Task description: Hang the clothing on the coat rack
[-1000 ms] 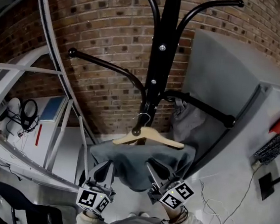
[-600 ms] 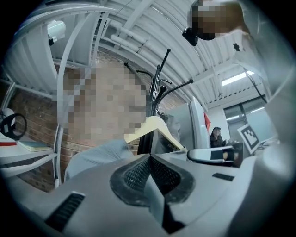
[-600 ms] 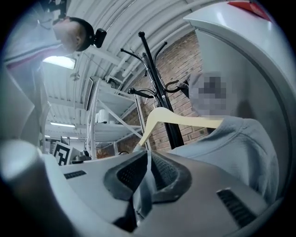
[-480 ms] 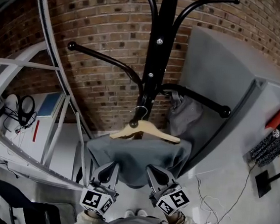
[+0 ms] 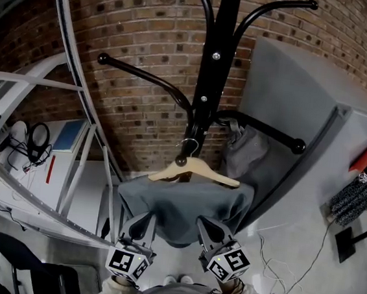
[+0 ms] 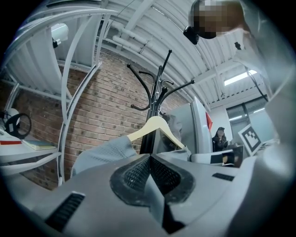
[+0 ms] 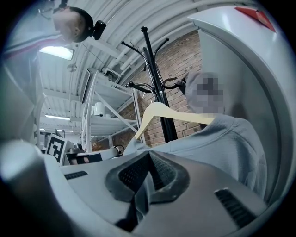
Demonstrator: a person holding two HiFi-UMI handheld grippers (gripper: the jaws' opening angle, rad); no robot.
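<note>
A grey garment hangs from a wooden hanger right in front of the black coat rack. The hanger's metal hook sits against the pole by a knobbed arm end; I cannot tell if it rests on it. My left gripper and right gripper are below the garment, each shut on its lower edge. In the left gripper view grey cloth is pinched between the pads, with the hanger beyond. The right gripper view shows cloth in the shut jaws under the hanger.
A second grey garment hangs on the rack's right arm. A tall grey cabinet stands close on the right. White metal shelving with headphones is on the left. Cables lie on the floor.
The right gripper's fingers have come together on the garment's lower edge. The left gripper stays shut on the cloth. Both grippers shifted slightly under the garment.
</note>
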